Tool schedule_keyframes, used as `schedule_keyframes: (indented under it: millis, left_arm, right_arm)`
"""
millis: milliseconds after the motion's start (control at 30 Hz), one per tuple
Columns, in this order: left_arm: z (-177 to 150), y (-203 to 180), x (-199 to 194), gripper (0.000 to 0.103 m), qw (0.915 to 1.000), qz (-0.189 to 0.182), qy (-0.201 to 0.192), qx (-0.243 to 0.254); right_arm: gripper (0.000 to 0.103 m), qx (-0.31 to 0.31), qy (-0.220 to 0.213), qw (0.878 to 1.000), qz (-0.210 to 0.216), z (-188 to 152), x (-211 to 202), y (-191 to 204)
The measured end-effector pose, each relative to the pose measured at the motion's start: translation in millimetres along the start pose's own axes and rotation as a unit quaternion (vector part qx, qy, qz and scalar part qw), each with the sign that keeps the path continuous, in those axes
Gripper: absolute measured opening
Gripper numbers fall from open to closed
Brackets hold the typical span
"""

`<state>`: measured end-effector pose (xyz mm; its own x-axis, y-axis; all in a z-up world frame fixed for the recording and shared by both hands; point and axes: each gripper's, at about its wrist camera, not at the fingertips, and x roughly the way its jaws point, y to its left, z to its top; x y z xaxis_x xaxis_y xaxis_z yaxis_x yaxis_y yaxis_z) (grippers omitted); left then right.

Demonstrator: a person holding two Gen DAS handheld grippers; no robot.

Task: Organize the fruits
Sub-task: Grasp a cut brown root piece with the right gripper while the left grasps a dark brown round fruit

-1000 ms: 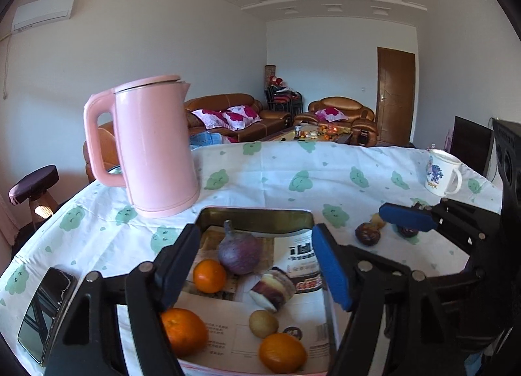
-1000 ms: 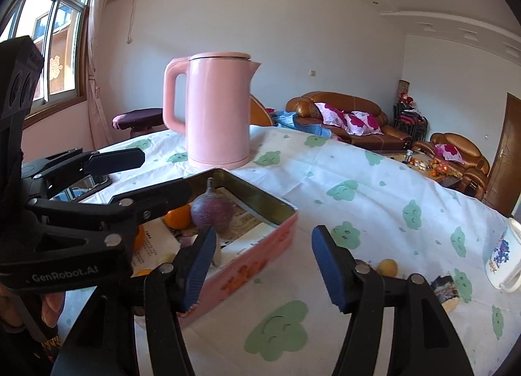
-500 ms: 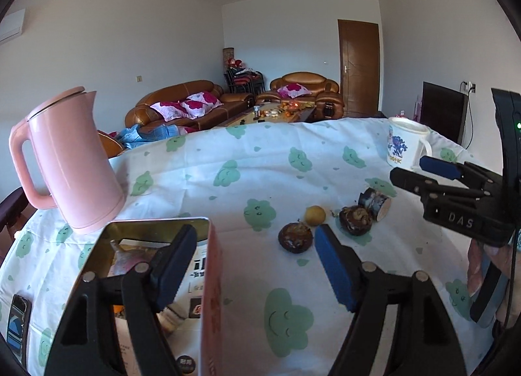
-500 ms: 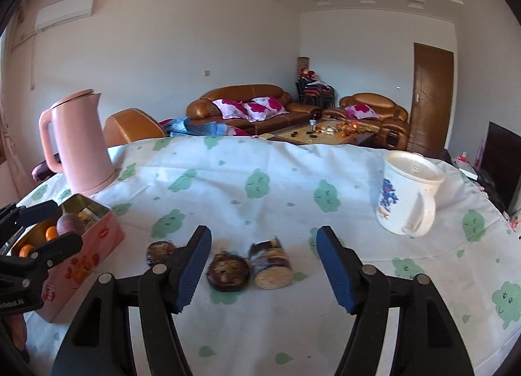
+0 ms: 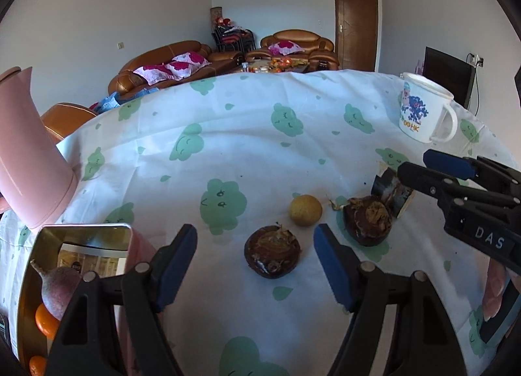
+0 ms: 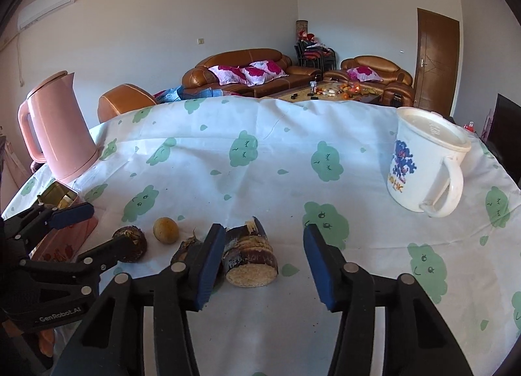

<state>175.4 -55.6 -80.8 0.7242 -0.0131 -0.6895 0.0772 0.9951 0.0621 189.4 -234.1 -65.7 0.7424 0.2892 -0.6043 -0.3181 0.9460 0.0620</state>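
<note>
From the left wrist camera, our left gripper [image 5: 255, 254] hung released over the tablecloth [image 5: 247, 135], its blue pads wide apart with a dark round fruit [image 5: 273, 255] lying on the cloth between them, not touched. A small yellow fruit [image 5: 305, 210] sat just beyond it, and a second dark fruit [image 5: 367, 221] lay to the right, near a cut chunk of sugarcane [image 5: 392, 192]. Our right gripper [image 5: 420, 167] reached in from the right edge, above that chunk. The tin box [image 5: 84, 229] hugged the lower left corner right beside the left pad, with a purple fruit [image 5: 60, 288] and oranges [image 5: 45, 324] inside. The pink kettle [image 5: 29, 161] stood past the box on the left. Lots of bare cloth lay ahead up to the far table edge; the white mug [image 5: 423, 112] stood well off to the right near that edge.

From the right wrist camera, our right gripper [image 6: 262, 260] was closing, but the pads weren't pressing anything yet. The sugarcane chunk [image 6: 249, 257] lay between them, up against the left pad with a gap on the right. The other dark fruit [image 6: 185, 250] peeked out behind that left pad. Our left gripper [image 6: 94, 229] crowded in from the left over the first dark fruit [image 6: 130, 242], the yellow fruit [image 6: 166, 229] just beside it. The right side was open cloth, with only the mug [image 6: 420, 164] further back.
</note>
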Motion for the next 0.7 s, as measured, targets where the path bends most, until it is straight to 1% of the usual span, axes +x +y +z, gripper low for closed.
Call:
schedule_keyframes:
  millis: [67,133,200,267,300,333,467,500,533,567,700]
  left_arm:
    - [0,0,8,0.068,0.9997,-0.012,0.02,-0.001]
    - [0,2,14,0.067,0.9993,-0.019,0.032,-0.006]
    - [0,1,18,0.062,0.9987,-0.026,0.042,-0.008]
    - [0,1,24,0.06,0.9979,-0.031,0.057,-0.009]
    - [-1,1,27,0.059,0.9973,-0.038,0.063,-0.01]
    - [-1,2,29,0.055,0.9966,-0.044,0.069,-0.012]
    - [0,3,28,0.052,0.9964,-0.049,0.066,-0.015]
    - [-1,4,27,0.05,0.9962,-0.055,0.065,-0.02]
    - [-1,6,27,0.043,0.9959,-0.061,0.063,-0.023]
    - [-1,7,26,0.042,0.9958,-0.062,0.063,-0.025]
    - [-1,3,26,0.042,0.996,-0.062,0.063,-0.016]
  right_arm:
    - [0.049,-0.008,0.007,1.0,0.009,-1,2,3]
    - [0.049,-0.013,0.021,1.0,0.013,-1,6,5]
    - [0.049,-0.015,0.041,0.999,0.017,-1,15,5]
    - [0.048,-0.014,0.063,0.998,0.022,-1,24,6]
    - [0.048,-0.01,0.063,0.998,0.022,-1,25,4]
    - [0.048,-0.005,0.065,0.998,0.024,-1,25,2]
    - [0.048,0.021,0.072,0.996,0.037,-2,28,-9]
    - [0.047,0.032,0.075,0.996,0.039,-2,28,-13]
    - [0.046,0.04,0.076,0.995,0.043,-3,29,-16]
    - [0.046,0.043,0.077,0.995,0.045,-3,29,-16]
    - [0.044,0.018,0.095,0.995,0.029,-3,36,-6]
